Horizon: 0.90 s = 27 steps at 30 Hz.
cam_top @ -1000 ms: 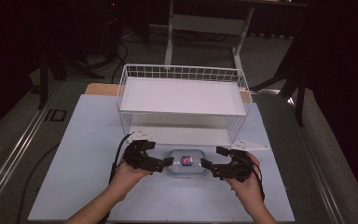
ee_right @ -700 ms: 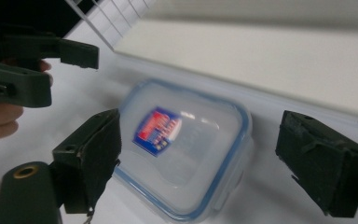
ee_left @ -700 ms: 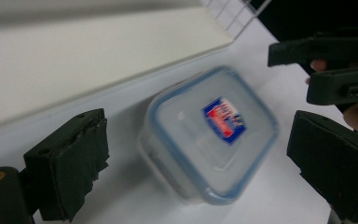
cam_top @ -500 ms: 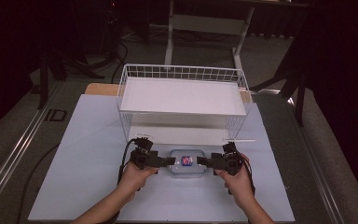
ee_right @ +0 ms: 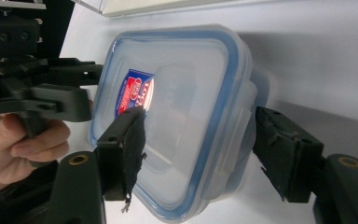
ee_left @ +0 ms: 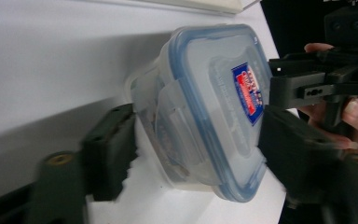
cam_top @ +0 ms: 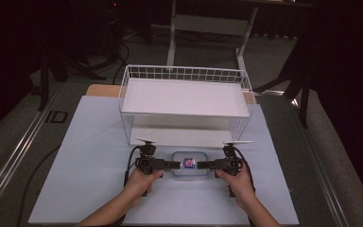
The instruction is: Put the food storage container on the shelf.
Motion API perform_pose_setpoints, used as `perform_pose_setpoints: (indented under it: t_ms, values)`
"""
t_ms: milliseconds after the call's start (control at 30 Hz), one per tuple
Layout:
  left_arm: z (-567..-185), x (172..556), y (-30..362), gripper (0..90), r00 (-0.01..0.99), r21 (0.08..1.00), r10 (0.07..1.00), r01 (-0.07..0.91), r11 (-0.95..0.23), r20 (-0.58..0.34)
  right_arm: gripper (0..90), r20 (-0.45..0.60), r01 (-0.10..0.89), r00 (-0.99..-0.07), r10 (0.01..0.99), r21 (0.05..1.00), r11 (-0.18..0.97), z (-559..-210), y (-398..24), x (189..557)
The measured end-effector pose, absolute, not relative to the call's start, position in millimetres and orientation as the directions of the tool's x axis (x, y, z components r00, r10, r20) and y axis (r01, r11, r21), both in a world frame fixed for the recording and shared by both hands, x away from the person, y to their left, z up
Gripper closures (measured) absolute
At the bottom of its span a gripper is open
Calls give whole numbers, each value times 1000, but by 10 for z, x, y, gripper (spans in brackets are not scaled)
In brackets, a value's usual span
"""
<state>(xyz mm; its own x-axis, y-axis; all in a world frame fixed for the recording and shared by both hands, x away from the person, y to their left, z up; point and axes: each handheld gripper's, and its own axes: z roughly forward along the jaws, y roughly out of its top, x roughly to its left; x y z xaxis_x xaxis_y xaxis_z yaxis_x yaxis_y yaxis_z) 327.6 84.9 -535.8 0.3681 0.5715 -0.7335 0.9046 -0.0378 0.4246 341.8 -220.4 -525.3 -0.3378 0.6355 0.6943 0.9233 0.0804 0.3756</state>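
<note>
1. Looking from the high view, the small clear plastic container with a blue-rimmed lid (cam_top: 187,164) sits on the pale blue table mat (cam_top: 90,156), just before the white wire basket (cam_top: 185,101), between the left gripper (cam_top: 176,165) and right gripper (cam_top: 201,165)

2. Left gripper view: jaws straddle the container's end, parted, not visibly pressing; seat both pads squarely below the rim before squeezing

3. Right gripper view: jaws likewise apart around the opposite end; close evenly, avoiding the side latch (ee_right: 235,140)

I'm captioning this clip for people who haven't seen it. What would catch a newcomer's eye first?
The small clear container with a blue-rimmed lid and a red-and-blue sticker, lying on the pale mat near the person. The left gripper and right gripper meet it from opposite ends, jaws straddling it. Just behind stands a white wire rack.
</note>
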Motion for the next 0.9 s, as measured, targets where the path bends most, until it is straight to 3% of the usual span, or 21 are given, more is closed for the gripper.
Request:
perform_pose_setpoints:
  t_ms: [233,367,900]
  values:
    - [-5388,3294,848,406,342,379,551,924,-50,-761,407,727,950,-274,629,308,58,-5248,-2253,3414]
    - [-5311,3265,813,435,364,389,582,917,-87,-727,410,720,953,-270,639,297,67,-5221,-2234,3410]
    - [-5194,3013,752,494,447,499,634,860,-110,-630,424,610,881,-410,678,457,121,-5121,-2184,3140]
